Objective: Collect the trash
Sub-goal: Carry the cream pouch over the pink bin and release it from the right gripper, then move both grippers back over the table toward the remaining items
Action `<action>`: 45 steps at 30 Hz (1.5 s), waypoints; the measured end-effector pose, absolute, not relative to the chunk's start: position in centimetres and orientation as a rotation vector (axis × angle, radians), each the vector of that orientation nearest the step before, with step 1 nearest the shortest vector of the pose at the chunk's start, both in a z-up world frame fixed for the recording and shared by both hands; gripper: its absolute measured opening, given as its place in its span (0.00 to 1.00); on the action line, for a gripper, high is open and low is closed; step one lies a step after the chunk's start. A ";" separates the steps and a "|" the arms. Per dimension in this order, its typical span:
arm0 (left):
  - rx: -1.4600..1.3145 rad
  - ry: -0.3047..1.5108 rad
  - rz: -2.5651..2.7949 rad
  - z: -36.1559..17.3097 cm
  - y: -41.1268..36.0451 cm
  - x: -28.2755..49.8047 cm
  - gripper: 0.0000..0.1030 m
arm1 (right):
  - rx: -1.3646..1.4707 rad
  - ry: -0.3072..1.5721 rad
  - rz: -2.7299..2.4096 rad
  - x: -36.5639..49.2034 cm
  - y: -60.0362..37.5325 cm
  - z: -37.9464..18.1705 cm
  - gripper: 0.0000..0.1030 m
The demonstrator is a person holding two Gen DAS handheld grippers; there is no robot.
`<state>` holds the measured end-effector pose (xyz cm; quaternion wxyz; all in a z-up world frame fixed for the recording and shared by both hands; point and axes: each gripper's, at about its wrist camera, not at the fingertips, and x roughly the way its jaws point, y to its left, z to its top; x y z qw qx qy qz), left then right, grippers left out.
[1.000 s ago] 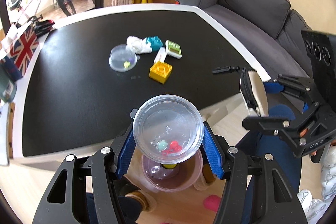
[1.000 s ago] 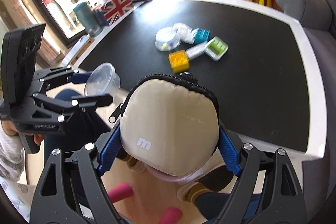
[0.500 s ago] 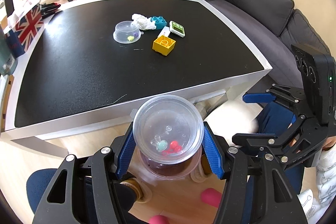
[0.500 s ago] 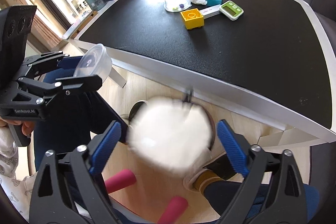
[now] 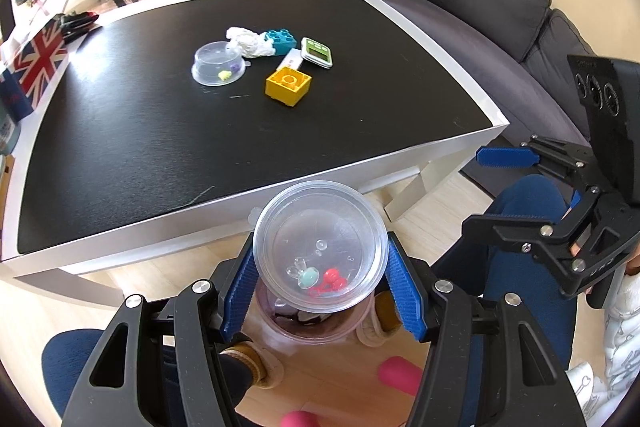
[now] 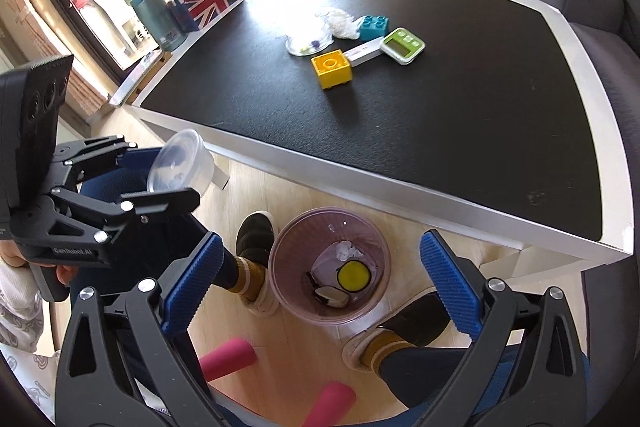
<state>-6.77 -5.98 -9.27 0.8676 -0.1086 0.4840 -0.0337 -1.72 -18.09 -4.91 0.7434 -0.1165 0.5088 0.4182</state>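
Pinching a clear plastic cup (image 5: 320, 247) between its blue-padded fingers (image 5: 240, 291), the left gripper (image 5: 320, 291) holds it above the floor just off the near edge of the table (image 5: 120, 147). Small bits lie inside the cup: a pale green one and a red one. Directly under it stands a translucent pink trash bin (image 6: 329, 265) on the wooden floor between the person's feet, holding a yellow round piece, a crumpled white scrap and a dark-edged beige item. The right gripper (image 6: 320, 287) hangs over that bin with its fingers spread wide and nothing between them. On the black table top, well apart from both grippers, rest an upturned clear lid (image 5: 218, 63), a crumpled white tissue (image 5: 248, 41), a teal brick (image 5: 282, 39), a yellow brick (image 5: 288, 85), a white strip (image 6: 362, 51) and a green timer (image 5: 317, 51).
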 end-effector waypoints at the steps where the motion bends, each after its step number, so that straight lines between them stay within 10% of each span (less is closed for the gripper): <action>1: -0.225 1.016 -0.074 -9.3 -6.2 -6.7 0.57 | -0.251 1.111 0.912 -1.6 -18.3 -4.7 0.94; 19: -0.190 1.073 -0.134 -11.0 -9.2 -4.6 0.58 | -0.169 1.088 0.849 0.3 -22.0 -3.9 0.94; 22: -0.195 1.053 -0.125 -10.7 -9.2 -4.4 0.88 | -0.164 1.094 0.850 0.4 -22.0 -4.1 0.94; 25: -0.210 1.046 -0.096 -10.5 -8.8 -4.3 0.92 | -0.164 1.098 0.852 0.6 -21.8 -4.3 0.94; 45: -0.244 1.012 -0.063 -8.8 -7.2 -4.9 0.92 | -0.164 1.105 0.856 0.7 -20.9 -4.1 0.94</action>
